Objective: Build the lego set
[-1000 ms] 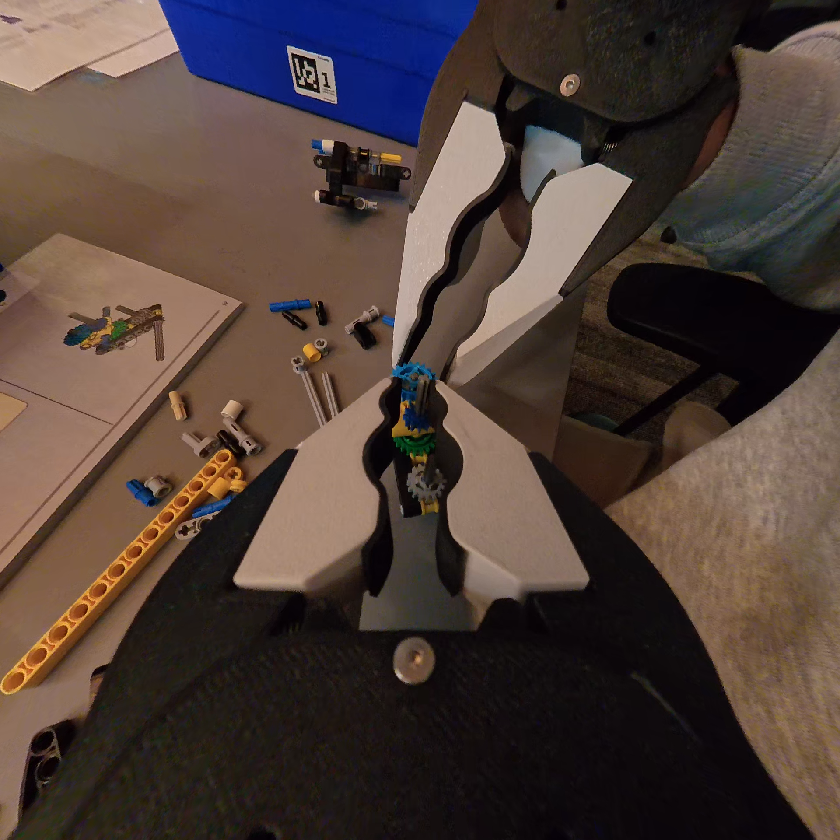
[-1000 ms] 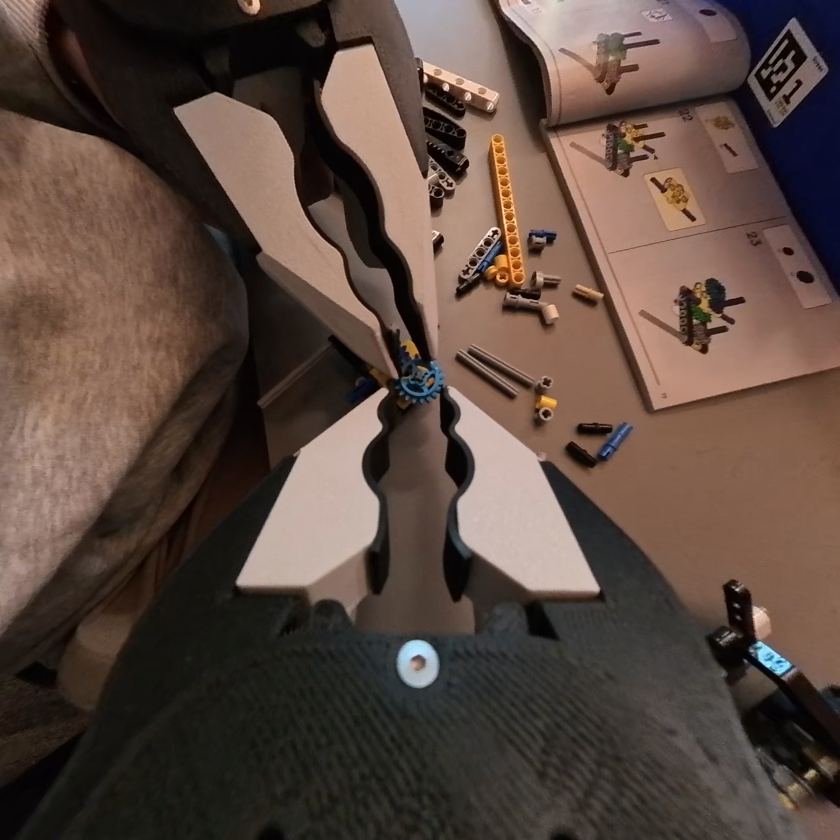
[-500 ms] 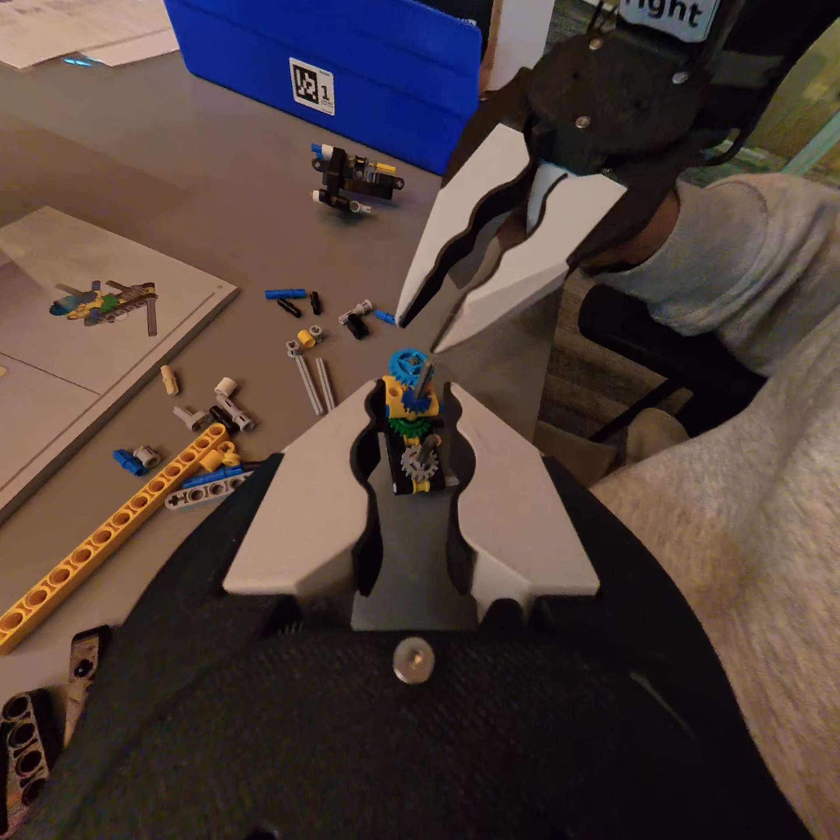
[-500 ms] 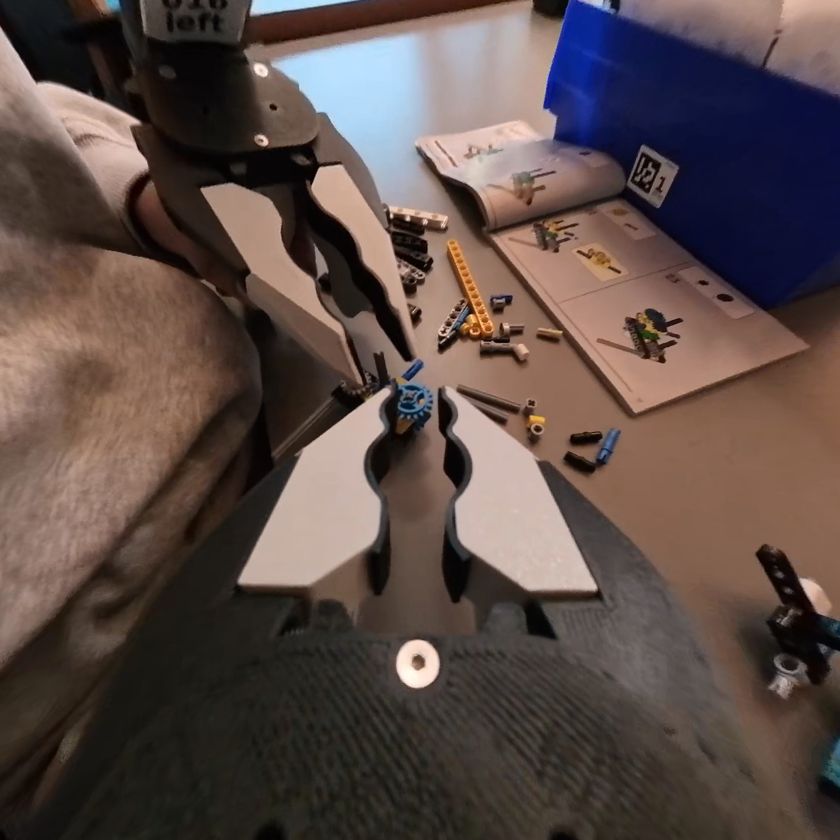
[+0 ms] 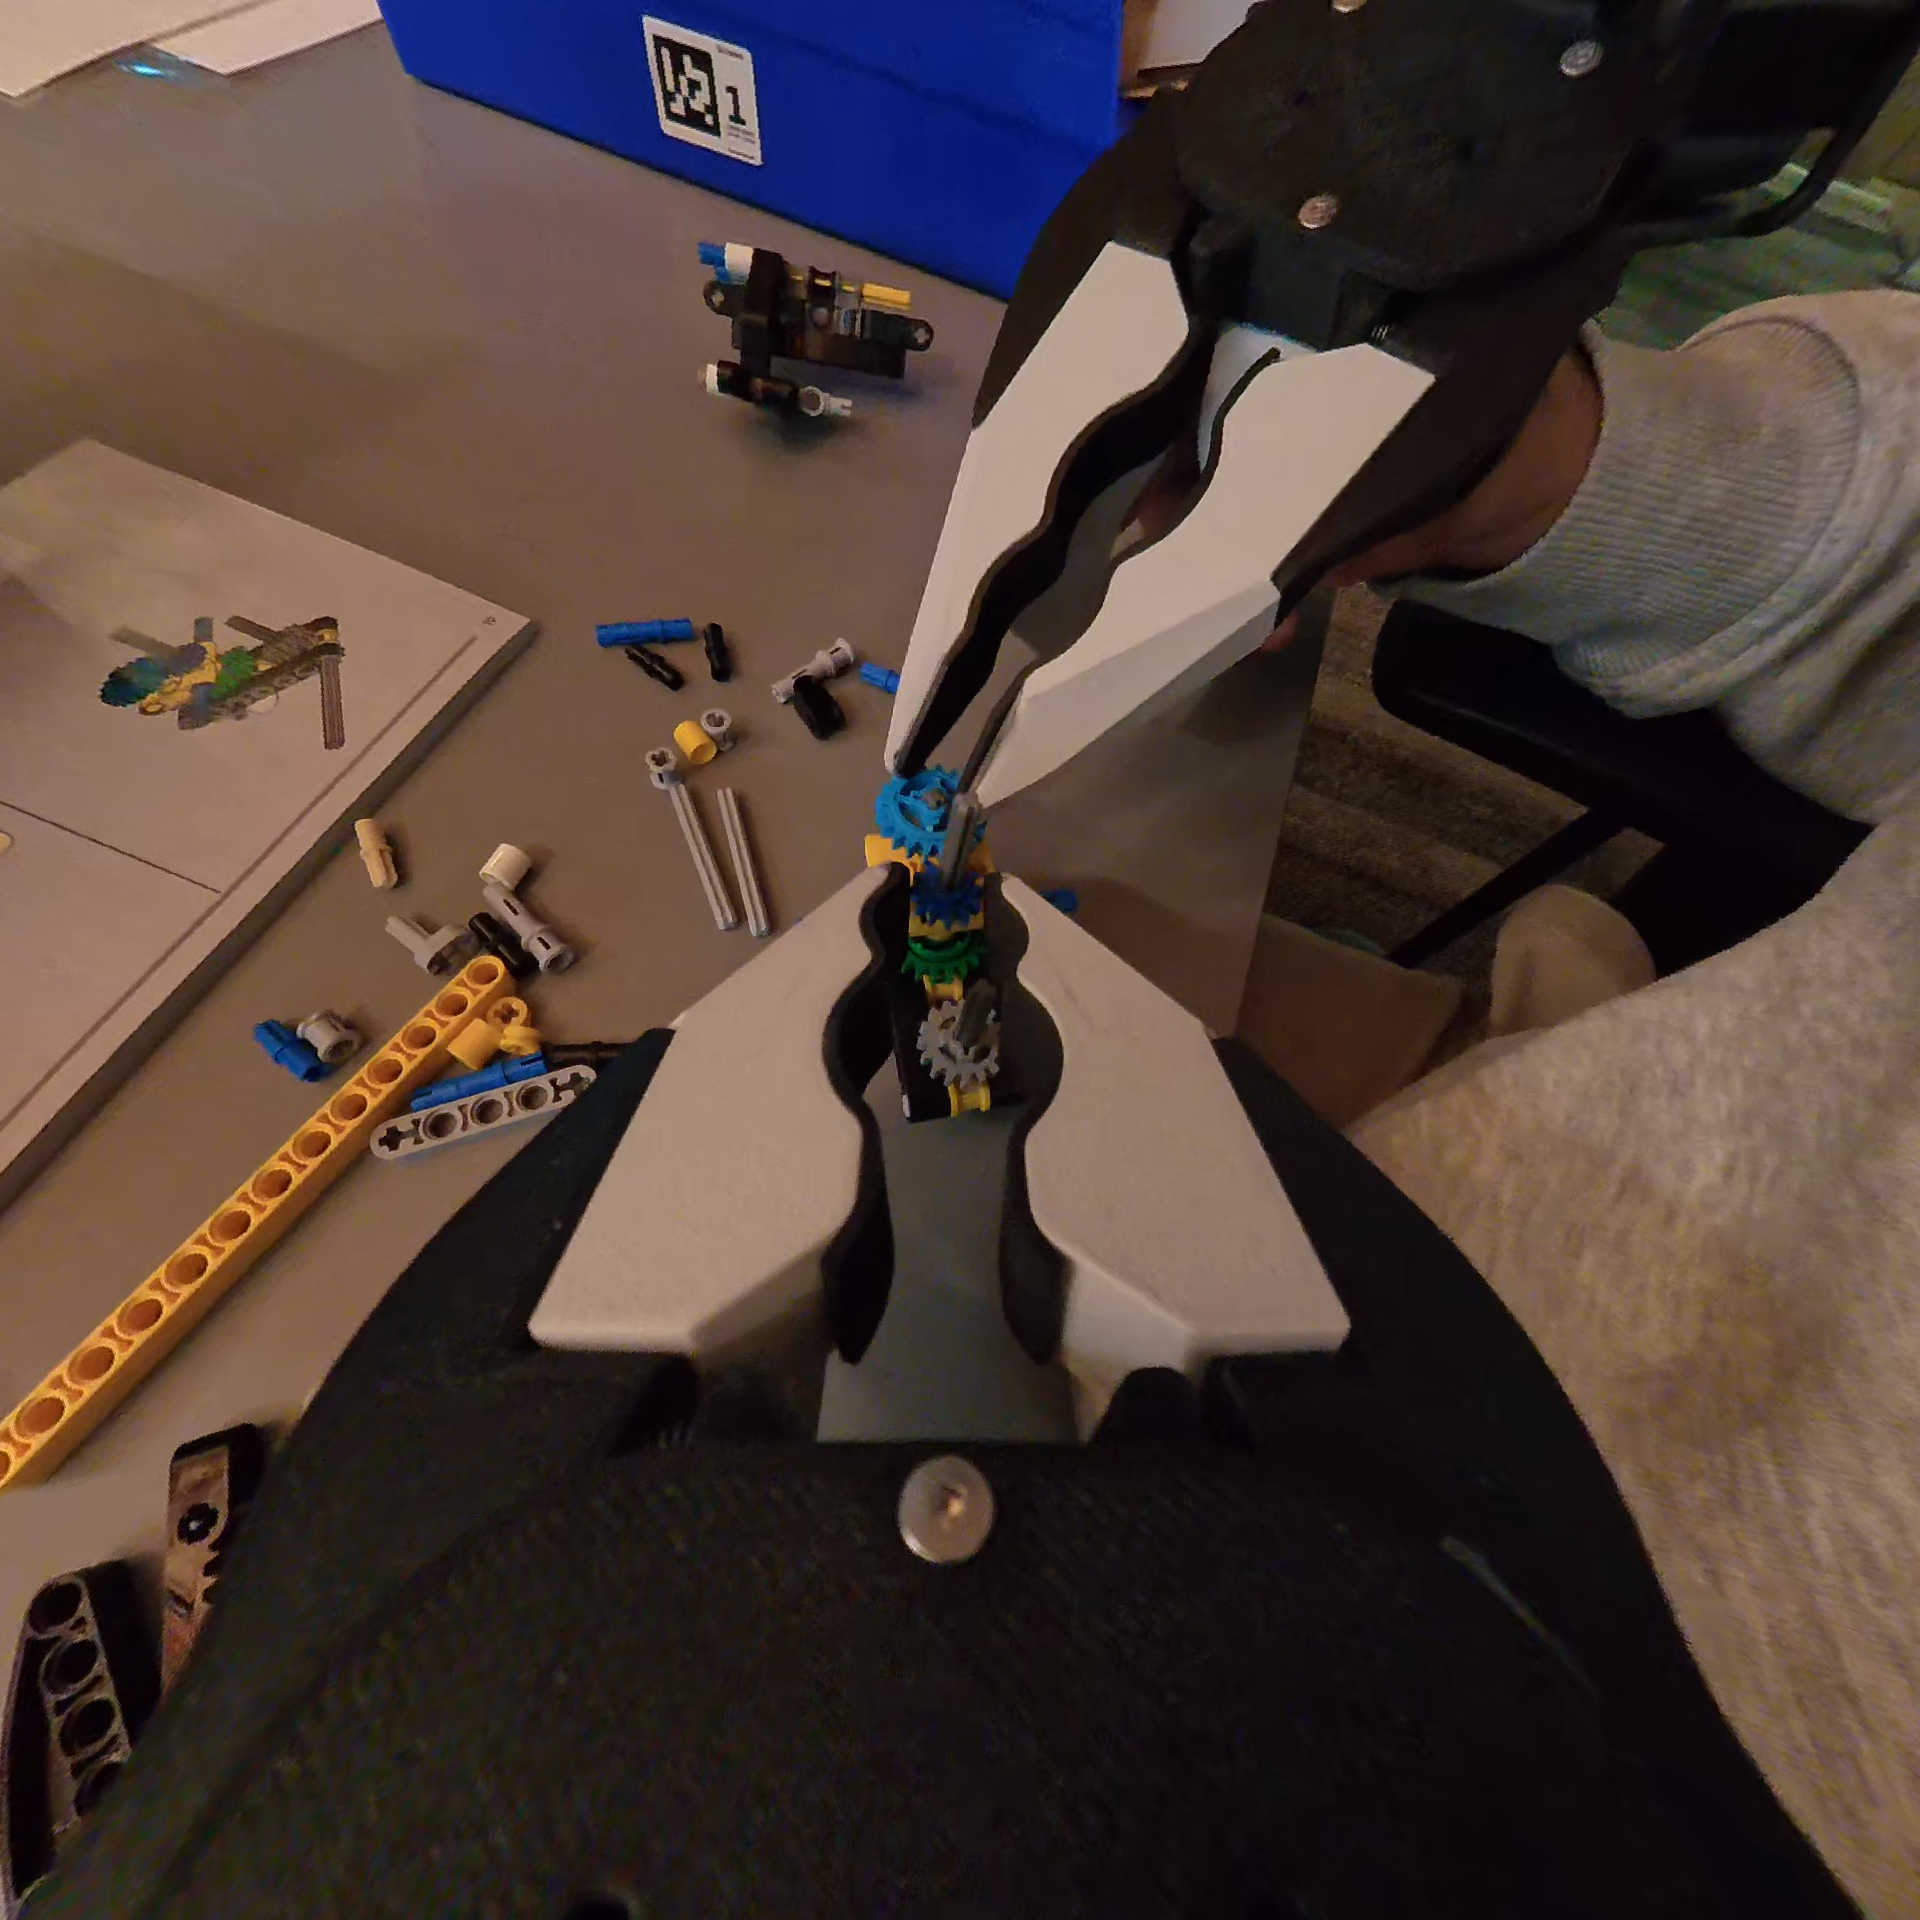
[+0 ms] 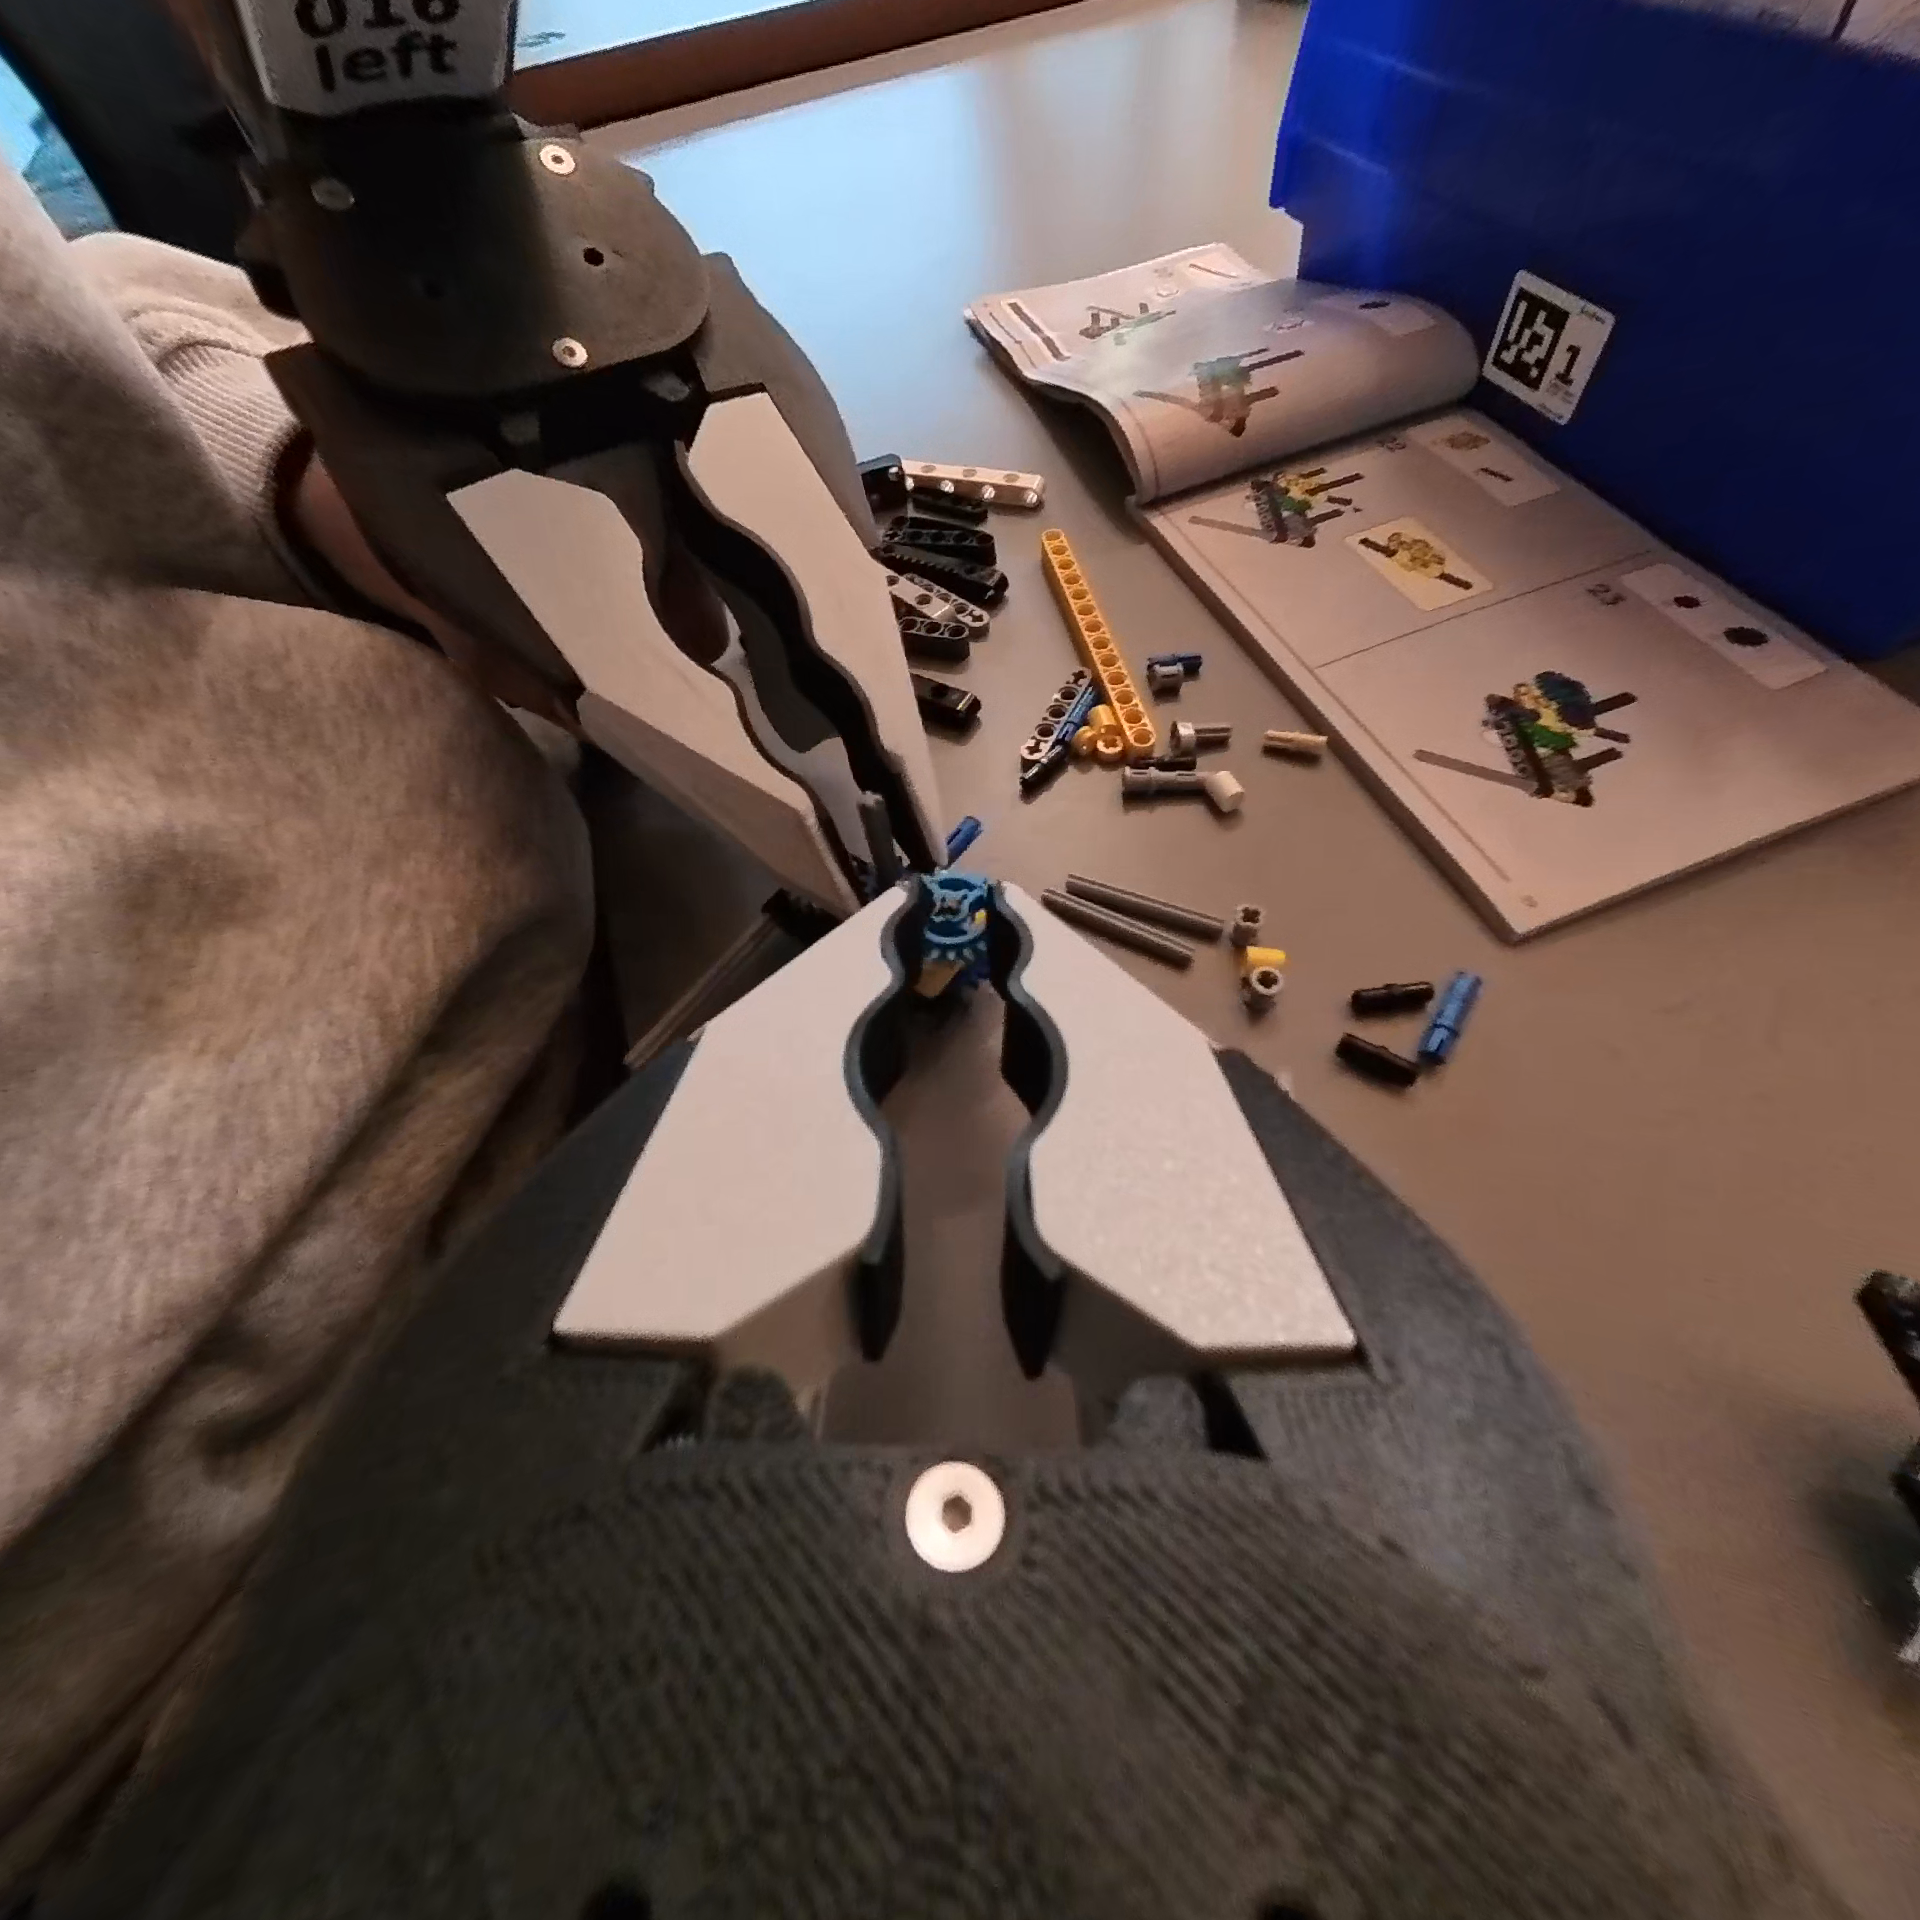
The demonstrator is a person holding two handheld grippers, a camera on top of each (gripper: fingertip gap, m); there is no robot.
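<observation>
My left gripper (image 5: 941, 891) is shut on a small gear assembly (image 5: 951, 1023): a black beam with blue, green and grey gears and yellow pieces. A blue gear (image 5: 912, 808) and a grey axle (image 5: 961, 831) stick out past its tips. My right gripper (image 5: 935, 777) comes in from the upper right, its tips on that blue gear. In the right wrist view the right gripper (image 6: 953, 896) has the blue gear (image 6: 951, 914) between its narrow tips, and the left gripper (image 6: 883, 847) meets it from the upper left. The rest of the assembly is hidden there.
Loose parts lie on the grey table (image 5: 468, 468): a long yellow beam (image 5: 239, 1205), two grey axles (image 5: 717, 852), pins, black beams (image 6: 935, 561). There is an open instruction booklet (image 6: 1558, 675), a blue bin (image 5: 883, 104) behind it, and a black sub-assembly (image 5: 810, 322). The person's grey sleeves flank the grippers. Left and right tips are no more than a few centimetres apart.
The right gripper pulled up and away from the blue gear half a second ago and has now come back down onto it. The left gripper has kept hold of the assembly.
</observation>
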